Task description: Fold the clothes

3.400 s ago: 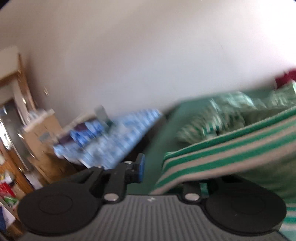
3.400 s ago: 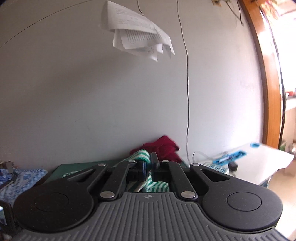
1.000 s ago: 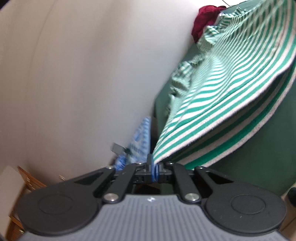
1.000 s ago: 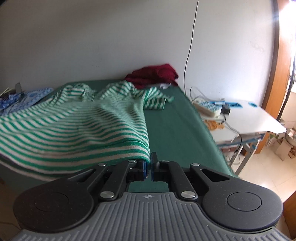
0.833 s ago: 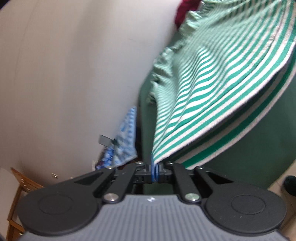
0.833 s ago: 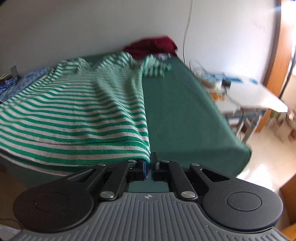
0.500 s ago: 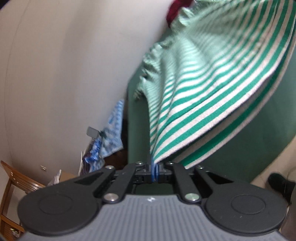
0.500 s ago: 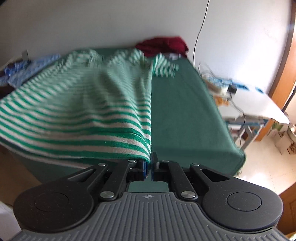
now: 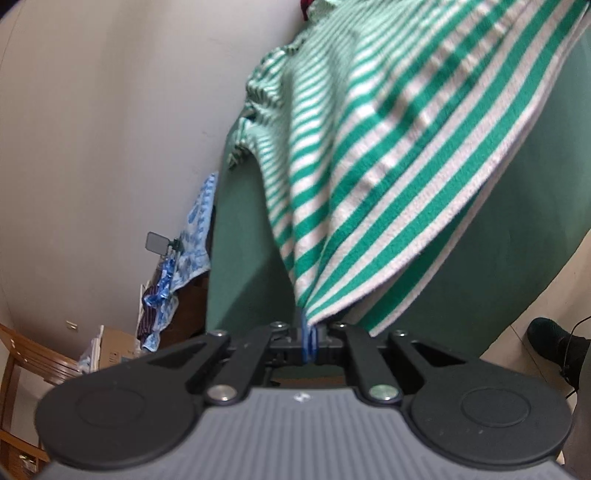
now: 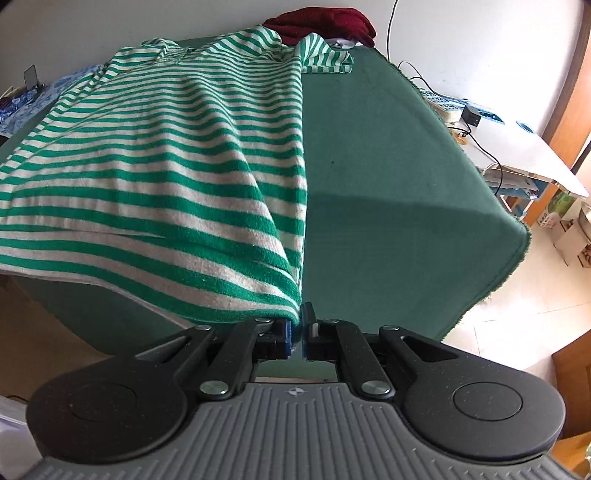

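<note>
While both grippers pinch its hem corners, the green-and-white striped knit shirt (image 9: 388,155) lies unfolded.
Left wrist view: the left gripper (image 9: 309,338) is clamped on a hem corner over the green-covered bench (image 9: 243,236), beside a pale wall. Right wrist view: the right gripper (image 10: 298,338) nips the other corner; the shirt lies spread flat, folds seemingly remaining, a dark red garment (image 10: 325,20) behind.

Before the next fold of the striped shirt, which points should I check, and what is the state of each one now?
1. Left gripper shut on the striped shirt hem: ok.
2. Right gripper shut on the other hem corner: ok.
3. Shirt body flat on the green table cover: not ok, wrinkled near the hem.
4. Right sleeve spread out: not ok, bunched near the red garment.
5. Hem tight between the grippers: cannot tell.
</note>
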The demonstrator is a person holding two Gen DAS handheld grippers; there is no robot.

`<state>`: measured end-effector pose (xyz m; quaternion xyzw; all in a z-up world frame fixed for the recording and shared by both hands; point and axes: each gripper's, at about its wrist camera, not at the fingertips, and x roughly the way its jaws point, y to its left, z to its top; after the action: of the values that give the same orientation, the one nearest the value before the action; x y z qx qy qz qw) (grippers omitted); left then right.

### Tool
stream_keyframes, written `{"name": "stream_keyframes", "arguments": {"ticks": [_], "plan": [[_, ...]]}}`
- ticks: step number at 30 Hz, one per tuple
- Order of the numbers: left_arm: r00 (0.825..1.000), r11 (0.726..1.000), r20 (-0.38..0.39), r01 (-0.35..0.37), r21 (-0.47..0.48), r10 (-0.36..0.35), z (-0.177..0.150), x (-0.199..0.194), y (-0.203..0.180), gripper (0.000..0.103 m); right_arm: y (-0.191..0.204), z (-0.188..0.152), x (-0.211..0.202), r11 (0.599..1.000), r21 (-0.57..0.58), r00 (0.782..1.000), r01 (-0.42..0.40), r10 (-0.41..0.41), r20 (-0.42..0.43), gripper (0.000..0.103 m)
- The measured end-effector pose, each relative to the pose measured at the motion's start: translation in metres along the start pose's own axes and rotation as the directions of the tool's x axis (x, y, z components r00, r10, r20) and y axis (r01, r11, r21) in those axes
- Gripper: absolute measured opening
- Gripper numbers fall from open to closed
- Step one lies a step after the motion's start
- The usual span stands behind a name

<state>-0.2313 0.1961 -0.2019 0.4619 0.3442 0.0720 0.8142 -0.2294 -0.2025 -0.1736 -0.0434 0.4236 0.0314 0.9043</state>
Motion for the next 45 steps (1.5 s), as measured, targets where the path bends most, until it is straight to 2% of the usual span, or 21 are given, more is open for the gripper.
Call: {"name": "stream_keyframes", "arguments": {"ticks": [3,6,9,16,21,25,26,28,29,30,31,33,35,36,37,39,41,43,45], "plan": [[1.0,1.0,-0.009,-0.004,0.004,0.004,0.001,0.008,-0.006,0.014,0.003,-0.004,0.006,1.0,-0.013,1.0,0.004,-0.004,0.002,0.004],[1.0,1.0,-0.004,-0.002,0.018,0.002,0.001,0.011,-0.014,0.014,0.002,-0.007,0.012,1.0,-0.008,1.0,0.009,-0.009,0.002,0.006],[1.0,1.0,0.002,0.003,0.021,-0.003,0.001,0.008,-0.014,0.008,0.003,-0.008,0.012,1.0,-0.021,1.0,0.0,0.0,0.011,0.003],[1.0,0.998,0.0,0.026,0.05,-0.026,-0.012,-0.028,0.001,0.006,0.003,-0.019,-0.024,0.992,-0.12,0.999,-0.047,0.047,0.0,0.003],[0.999,0.996,-0.011,0.053,0.072,-0.052,-0.016,-0.039,-0.013,0.006,0.002,-0.023,-0.028,0.986,-0.147,0.996,-0.081,0.076,-0.037,0.003],[1.0,0.996,-0.013,0.029,0.084,-0.028,-0.016,-0.023,-0.019,0.01,0.004,-0.027,-0.019,0.986,-0.151,0.997,-0.077,0.071,-0.042,0.003],[1.0,0.994,-0.006,0.027,0.102,-0.027,-0.018,-0.017,-0.021,0.014,0.004,-0.027,-0.013,0.986,-0.146,0.996,-0.076,0.069,-0.05,0.006],[0.998,0.99,0.031,0.047,0.136,-0.051,-0.029,-0.019,-0.024,0.018,0.002,-0.024,-0.002,0.982,-0.155,0.99,-0.105,0.089,-0.106,0.028],[0.997,0.986,0.046,0.058,0.153,-0.065,-0.035,-0.021,-0.025,0.018,0.001,-0.024,0.001,0.979,-0.167,0.985,-0.12,0.097,-0.14,0.047],[0.995,0.982,0.04,0.08,0.17,-0.088,-0.044,-0.024,-0.026,0.019,-0.001,-0.026,0.001,0.971,-0.195,0.977,-0.136,0.099,-0.186,0.054],[0.994,0.979,0.036,0.098,0.18,-0.106,-0.051,-0.026,-0.025,0.023,-0.003,-0.027,0.001,0.963,-0.221,0.967,-0.153,0.101,-0.233,0.053],[0.993,0.989,0.059,0.1,0.112,-0.107,-0.032,-0.02,-0.005,0.023,-0.008,-0.03,-0.002,0.944,-0.273,0.947,-0.186,0.099,-0.305,0.042],[0.991,0.994,0.082,0.103,0.045,-0.106,-0.013,-0.013,0.015,0.024,-0.016,-0.018,-0.02,0.937,-0.291,0.96,-0.193,0.119,-0.255,0.035],[0.99,0.994,0.093,0.105,0.011,-0.105,-0.003,-0.01,0.025,0.025,-0.021,-0.002,-0.026,0.947,-0.245,0.966,-0.206,0.157,-0.204,0.026],[0.989,0.994,0.105,0.107,-0.023,-0.104,0.006,-0.007,0.035,0.025,-0.026,0.014,-0.033,0.955,-0.2,0.97,-0.221,0.192,-0.151,0.022],[0.987,0.99,0.127,0.111,-0.091,-0.1,0.025,-0.001,0.054,0.024,-0.033,0.047,-0.042,0.959,-0.112,0.966,-0.259,0.255,-0.043,0.021],[0.984,0.98,0.149,0.117,-0.158,-0.094,0.044,0.006,0.074,0.026,-0.028,0.086,-0.03,0.95,-0.042,0.949,-0.309,0.31,0.047,0.021],[0.98,0.966,0.175,0.129,-0.226,-0.09,0.066,0.013,0.093,0.035,-0.016,0.116,-0.005,0.942,0.003,0.938,-0.337,0.335,0.089,0.021],[0.965,0.941,0.234,0.182,-0.285,-0.116,0.11,0.032,0.091,0.04,-0.001,0.135,0.02,0.941,0.04,0.939,-0.335,0.33,0.101,0.021]]}}
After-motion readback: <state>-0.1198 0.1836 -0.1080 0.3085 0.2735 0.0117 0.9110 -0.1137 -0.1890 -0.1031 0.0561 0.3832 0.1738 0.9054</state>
